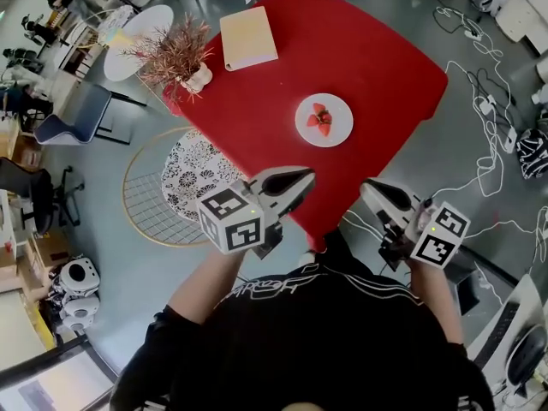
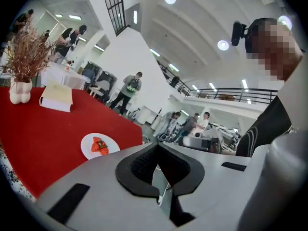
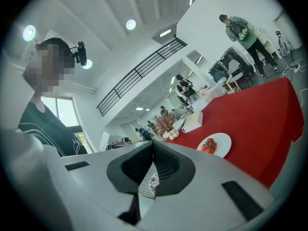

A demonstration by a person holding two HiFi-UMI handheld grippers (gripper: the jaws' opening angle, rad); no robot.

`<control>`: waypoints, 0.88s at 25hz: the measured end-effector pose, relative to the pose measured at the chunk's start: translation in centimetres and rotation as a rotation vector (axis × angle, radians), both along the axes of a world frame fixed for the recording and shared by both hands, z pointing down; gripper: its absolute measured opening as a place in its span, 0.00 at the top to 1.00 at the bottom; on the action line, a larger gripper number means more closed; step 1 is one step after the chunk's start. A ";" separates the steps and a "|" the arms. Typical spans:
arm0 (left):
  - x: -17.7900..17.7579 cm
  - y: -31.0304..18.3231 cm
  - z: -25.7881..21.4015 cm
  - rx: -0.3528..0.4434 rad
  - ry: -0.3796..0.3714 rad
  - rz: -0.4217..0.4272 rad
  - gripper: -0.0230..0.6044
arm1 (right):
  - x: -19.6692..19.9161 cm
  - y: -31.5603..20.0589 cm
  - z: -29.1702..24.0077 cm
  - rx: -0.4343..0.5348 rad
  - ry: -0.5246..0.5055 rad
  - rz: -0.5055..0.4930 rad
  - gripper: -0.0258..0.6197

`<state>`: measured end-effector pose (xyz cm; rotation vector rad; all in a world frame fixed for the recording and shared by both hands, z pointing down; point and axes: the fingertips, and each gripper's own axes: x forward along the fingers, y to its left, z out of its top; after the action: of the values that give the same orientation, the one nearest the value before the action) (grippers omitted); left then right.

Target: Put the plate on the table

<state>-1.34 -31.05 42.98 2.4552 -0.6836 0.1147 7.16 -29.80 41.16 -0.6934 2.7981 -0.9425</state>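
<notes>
While both pairs of jaws are being held pressed together with nothing between them, the left gripper (image 2: 156, 150) and the right gripper (image 3: 153, 148) are being hovered just off the near corner of the red table (image 1: 377, 67), close to the person's chest. Nothing is being carried. The white plate (image 1: 339, 110), with strawberries (image 1: 320, 121) on it, is lying flat on the table's near half, well apart from both grippers. At the table's far side a book (image 1: 248, 38) and a dry potted plant (image 1: 175, 56) are standing. The task is being judged as done: the plate is set down and let go.
</notes>
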 end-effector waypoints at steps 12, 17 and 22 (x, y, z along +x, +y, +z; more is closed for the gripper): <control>-2.1 12.8 -10.1 0.208 0.066 0.084 0.95 | -3.9 9.4 -6.6 0.196 0.025 -0.036 0.95; -3.0 17.5 -11.8 0.250 0.100 0.096 0.95 | -5.7 14.0 -9.1 0.289 0.053 -0.065 0.95; -3.9 20.2 -12.2 0.269 0.113 0.095 0.95 | -7.0 17.2 -9.4 0.298 0.075 -0.085 0.95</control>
<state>-5.21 -10.83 30.80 2.7276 -0.5635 -0.0837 0.12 -12.58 31.79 -0.5814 2.9642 -0.5008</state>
